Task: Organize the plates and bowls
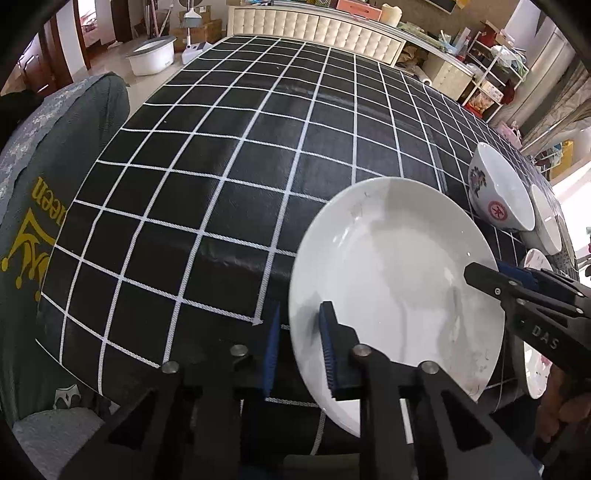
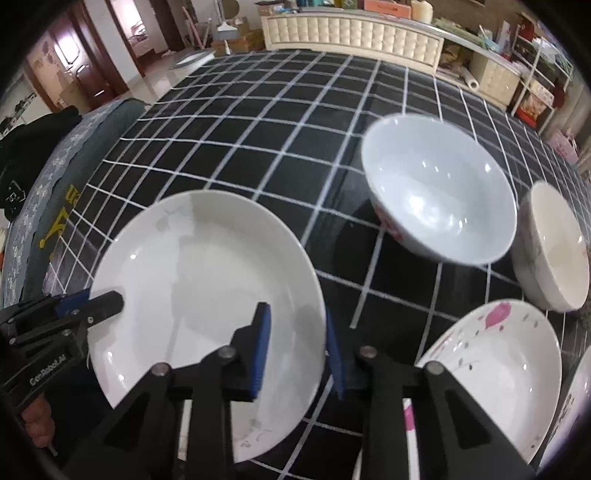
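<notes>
A plain white plate (image 1: 399, 280) (image 2: 199, 295) sits near the front of the black checked table. My left gripper (image 1: 301, 347) straddles its left rim, one finger over the plate and one outside; a gap shows at the rim. My right gripper (image 2: 295, 349) straddles its right rim the same way. Each gripper also shows in the other view, the right one (image 1: 491, 277) and the left one (image 2: 99, 306). A white bowl with red flower marks (image 2: 439, 192) (image 1: 498, 188) stands behind the plate. A cream bowl (image 2: 554, 247) and a pink-flowered plate (image 2: 495, 373) lie to the right.
The black tablecloth with white grid (image 1: 240, 166) stretches far back and left. A chair with a grey-green printed cover (image 1: 44, 206) stands at the table's left edge. A padded white cabinet (image 2: 351, 33) and cluttered shelves are beyond the table.
</notes>
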Demonstrator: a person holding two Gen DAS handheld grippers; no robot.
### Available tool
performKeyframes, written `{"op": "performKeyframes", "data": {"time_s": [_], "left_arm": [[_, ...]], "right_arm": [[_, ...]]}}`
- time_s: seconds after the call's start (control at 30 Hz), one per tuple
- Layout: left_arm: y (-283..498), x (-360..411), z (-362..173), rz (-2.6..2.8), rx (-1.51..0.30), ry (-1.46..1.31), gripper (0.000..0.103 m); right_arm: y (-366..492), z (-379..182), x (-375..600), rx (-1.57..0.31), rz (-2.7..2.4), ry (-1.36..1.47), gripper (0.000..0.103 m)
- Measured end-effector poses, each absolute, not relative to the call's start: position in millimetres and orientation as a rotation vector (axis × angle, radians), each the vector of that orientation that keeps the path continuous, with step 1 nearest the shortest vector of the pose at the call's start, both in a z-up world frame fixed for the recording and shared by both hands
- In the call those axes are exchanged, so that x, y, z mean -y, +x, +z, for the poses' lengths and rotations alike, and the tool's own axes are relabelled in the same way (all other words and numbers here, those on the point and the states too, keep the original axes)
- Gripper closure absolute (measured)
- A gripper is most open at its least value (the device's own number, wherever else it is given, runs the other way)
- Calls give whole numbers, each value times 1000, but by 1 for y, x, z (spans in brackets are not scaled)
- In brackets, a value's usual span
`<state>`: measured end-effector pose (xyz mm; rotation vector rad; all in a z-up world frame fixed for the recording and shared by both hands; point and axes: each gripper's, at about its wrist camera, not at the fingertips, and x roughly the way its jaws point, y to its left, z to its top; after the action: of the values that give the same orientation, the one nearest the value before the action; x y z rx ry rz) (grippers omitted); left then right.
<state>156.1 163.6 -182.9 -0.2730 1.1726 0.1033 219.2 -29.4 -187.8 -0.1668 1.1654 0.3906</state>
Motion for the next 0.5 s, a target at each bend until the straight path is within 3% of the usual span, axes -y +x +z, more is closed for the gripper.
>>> {"op": "performKeyframes", "data": {"time_s": [0.23,0.5], "left_arm": [[159,-158,-183,104,-1175,-261,88],[153,-157,-173,98,-1153,-246,88]], "right_arm": [[215,-190,33,-1169,381,-144,78],[211,-181,39,-1163,372,-113,79]]}}
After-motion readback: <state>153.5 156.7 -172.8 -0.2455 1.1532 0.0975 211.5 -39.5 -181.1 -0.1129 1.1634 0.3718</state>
